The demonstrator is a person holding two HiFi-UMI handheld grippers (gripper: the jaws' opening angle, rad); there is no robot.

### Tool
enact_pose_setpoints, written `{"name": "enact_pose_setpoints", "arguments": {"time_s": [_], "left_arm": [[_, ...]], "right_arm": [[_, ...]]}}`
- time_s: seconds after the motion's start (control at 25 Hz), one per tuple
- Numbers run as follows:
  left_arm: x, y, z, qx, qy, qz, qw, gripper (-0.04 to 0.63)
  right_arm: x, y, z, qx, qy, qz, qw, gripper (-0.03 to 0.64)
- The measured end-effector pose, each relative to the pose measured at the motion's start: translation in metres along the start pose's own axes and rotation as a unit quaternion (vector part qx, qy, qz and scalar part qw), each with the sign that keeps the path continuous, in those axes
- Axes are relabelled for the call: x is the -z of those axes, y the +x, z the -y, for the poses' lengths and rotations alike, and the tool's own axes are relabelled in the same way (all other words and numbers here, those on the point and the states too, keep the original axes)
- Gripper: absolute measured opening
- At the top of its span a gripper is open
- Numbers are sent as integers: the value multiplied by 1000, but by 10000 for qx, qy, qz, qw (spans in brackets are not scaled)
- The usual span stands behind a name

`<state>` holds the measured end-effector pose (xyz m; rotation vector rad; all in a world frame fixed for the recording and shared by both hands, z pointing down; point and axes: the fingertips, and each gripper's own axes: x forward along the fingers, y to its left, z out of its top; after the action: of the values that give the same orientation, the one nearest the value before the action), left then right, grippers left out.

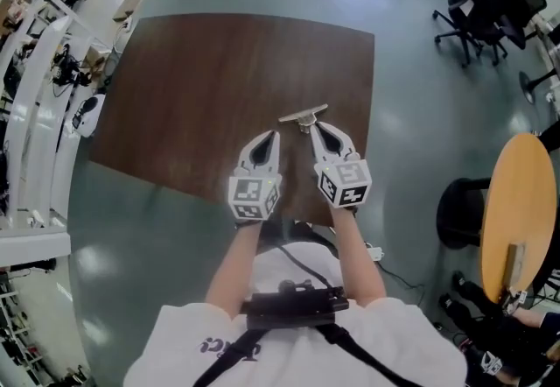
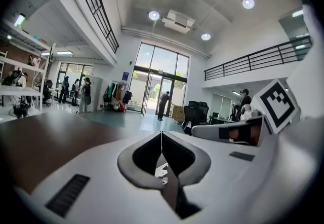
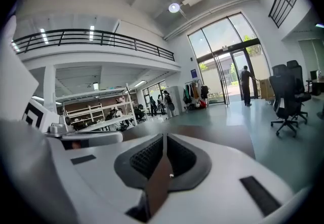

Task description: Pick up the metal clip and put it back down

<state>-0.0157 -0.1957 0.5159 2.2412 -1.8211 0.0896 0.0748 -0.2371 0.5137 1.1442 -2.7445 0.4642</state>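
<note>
My left gripper (image 1: 276, 135) and right gripper (image 1: 314, 127) were both closed on nothing, side by side over the bench (image 1: 175, 96). The metal clip (image 1: 304, 116) lay flat just ahead of their tips.

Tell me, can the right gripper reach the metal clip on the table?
Probably yes. The metal clip lies on the table, just ahead of the right gripper, with nothing between them. Its jaws are shut, though, so they would have to open first.
</note>
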Motion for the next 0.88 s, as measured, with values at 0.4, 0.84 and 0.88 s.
{"name": "enact_pose_setpoints", "arguments": {"time_s": [0.4,0.84,0.88], "left_arm": [[56,42,-9,426,-48,-772,9961,13],[91,77,-21,600,-230,-1244,9901,13],[95,82,-20,625,-257,-1281,9895,14]], "right_arm": [[73,42,35,267,164,-1130,9931,8],[136,72,61,583,357,-1969,9780,116],[142,74,64,607,341,-2040,9765,140]]}}
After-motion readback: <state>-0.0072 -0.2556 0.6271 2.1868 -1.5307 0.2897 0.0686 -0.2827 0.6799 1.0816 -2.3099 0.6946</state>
